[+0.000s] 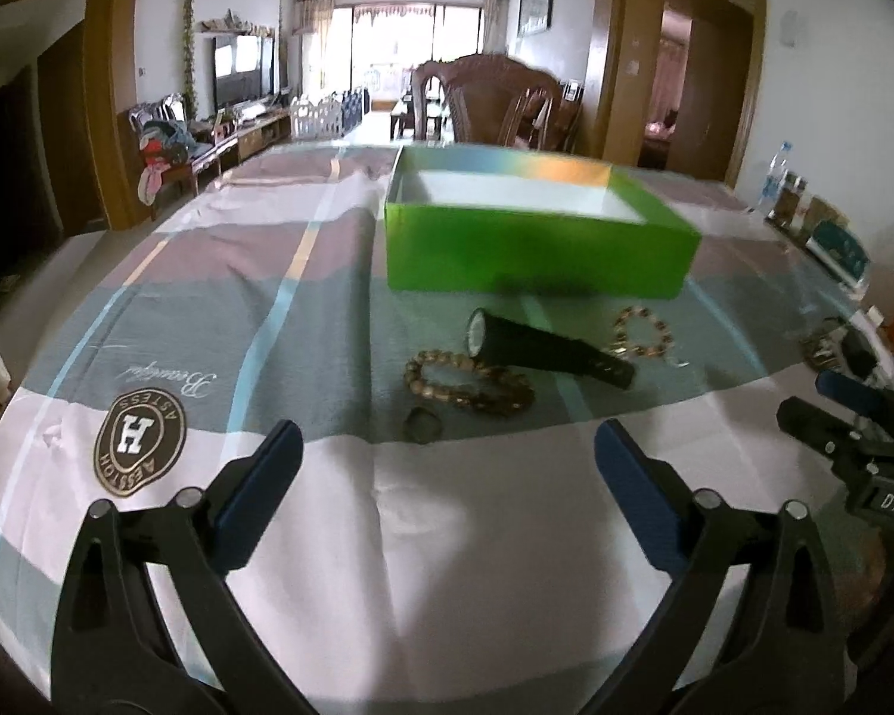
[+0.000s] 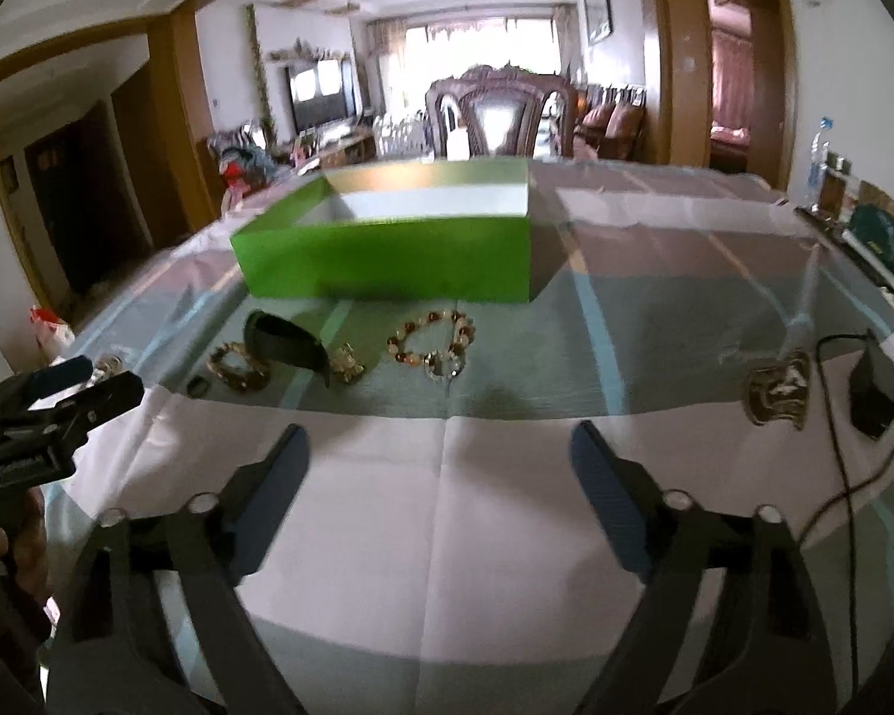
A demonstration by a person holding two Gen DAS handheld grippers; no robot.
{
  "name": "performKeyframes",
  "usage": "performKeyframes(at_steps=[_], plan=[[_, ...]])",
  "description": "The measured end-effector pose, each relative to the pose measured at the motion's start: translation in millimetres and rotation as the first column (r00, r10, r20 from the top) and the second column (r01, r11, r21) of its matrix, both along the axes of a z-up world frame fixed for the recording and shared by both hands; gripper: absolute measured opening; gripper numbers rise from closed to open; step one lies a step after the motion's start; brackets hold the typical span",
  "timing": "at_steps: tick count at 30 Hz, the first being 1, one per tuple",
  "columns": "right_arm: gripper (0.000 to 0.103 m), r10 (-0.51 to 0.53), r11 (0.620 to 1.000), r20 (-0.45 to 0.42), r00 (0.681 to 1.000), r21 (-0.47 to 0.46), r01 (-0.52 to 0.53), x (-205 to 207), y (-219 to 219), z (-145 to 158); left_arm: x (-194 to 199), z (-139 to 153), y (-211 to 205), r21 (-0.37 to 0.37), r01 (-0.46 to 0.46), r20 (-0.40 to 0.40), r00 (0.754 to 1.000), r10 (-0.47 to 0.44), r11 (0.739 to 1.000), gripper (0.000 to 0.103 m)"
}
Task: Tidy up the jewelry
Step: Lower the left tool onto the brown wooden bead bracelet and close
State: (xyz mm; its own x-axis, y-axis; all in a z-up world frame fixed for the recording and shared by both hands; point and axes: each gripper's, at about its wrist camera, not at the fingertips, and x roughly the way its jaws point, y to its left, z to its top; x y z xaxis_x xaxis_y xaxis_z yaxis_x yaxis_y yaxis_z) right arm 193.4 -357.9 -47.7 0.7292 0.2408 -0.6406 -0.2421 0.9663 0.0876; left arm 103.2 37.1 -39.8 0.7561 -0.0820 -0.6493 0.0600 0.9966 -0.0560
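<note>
Both hands are low over the near white band of the cloth, and neither is carrying anything. The left hand-held gripper (image 1: 447, 465) has its jaws spread wide with only bare cloth between them. The right hand-held gripper (image 2: 441, 465) is the same: jaws apart, nothing pinched.

Just beyond them, the jewelry lies in a loose row in front of the green box (image 1: 536, 244). Nearest the left one is a small dark ring (image 1: 422, 426), then a brown beaded bracelet (image 1: 468, 384). A black cone-shaped stand (image 1: 551, 348) lies on its side, just behind that bracelet. A gold-toned bracelet (image 1: 640, 333) sits at the stand's far side, and a multicoloured beaded bracelet (image 2: 434, 338) lies further right, straight ahead of the right hand.

The box itself stands open on the tabletop (image 1: 447, 566), and what shows of its white inside looks empty, though the front wall hides most of the floor. So I'd say the sorting has barely begun: nothing is put away yet.
</note>
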Motion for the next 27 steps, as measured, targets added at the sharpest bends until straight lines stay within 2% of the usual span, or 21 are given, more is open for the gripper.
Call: performKeyframes(at_steps=[4, 12, 17, 22, 23, 25, 26, 27], plan=[[0.079, 0.010, 1.000, -0.044, 0.999, -0.021, -0.011, 21.4, 4.4, -9.5, 24.3, -15.3, -0.7, 0.009, 0.005, -0.072, 0.997, -0.005, 1.000, 0.079], [0.076, 0.033, 0.999, -0.100, 0.994, -0.025, -0.036, 49.6, 9.8, -21.6, 53.3, -39.9, 9.7, -0.042, -0.028, -0.185, 0.982, 0.020, 0.999, 0.059], [0.076, 0.039, 0.999, -0.124, 0.991, -0.029, -0.043, 61.3, 13.8, -27.4, 59.1, -40.1, 8.9, -0.024, -0.020, -0.185, 0.983, 0.015, 1.000, 0.057], [0.071, 0.049, 0.998, -0.144, 0.988, -0.043, -0.055, 70.5, 18.7, -30.4, 60.9, -41.5, 3.7, 0.049, -0.014, -0.190, 0.982, 0.023, 0.999, 0.042], [0.070, 0.053, 0.997, -0.148, 0.988, -0.046, -0.061, 72.3, 20.2, -31.1, 60.9, -41.3, 3.9, 0.052, -0.010, -0.190, 0.982, 0.020, 0.999, 0.036], [0.068, 0.058, 0.996, -0.155, 0.986, -0.051, -0.067, 74.6, 22.8, -32.2, 60.8, -40.2, 4.1, 0.051, 0.013, -0.195, 0.981, -0.003, 0.999, 0.018], [0.068, 0.061, 0.996, -0.160, 0.985, -0.054, -0.070, 76.1, 24.3, -32.9, 60.9, -39.8, 4.9, 0.048, 0.019, -0.198, 0.980, -0.009, 0.999, 0.017], [0.067, 0.064, 0.996, -0.162, 0.985, -0.056, -0.073, 76.9, 25.4, -32.0, 60.9, -39.5, 5.6, 0.050, 0.024, -0.200, 0.980, -0.014, 0.998, 0.009]])
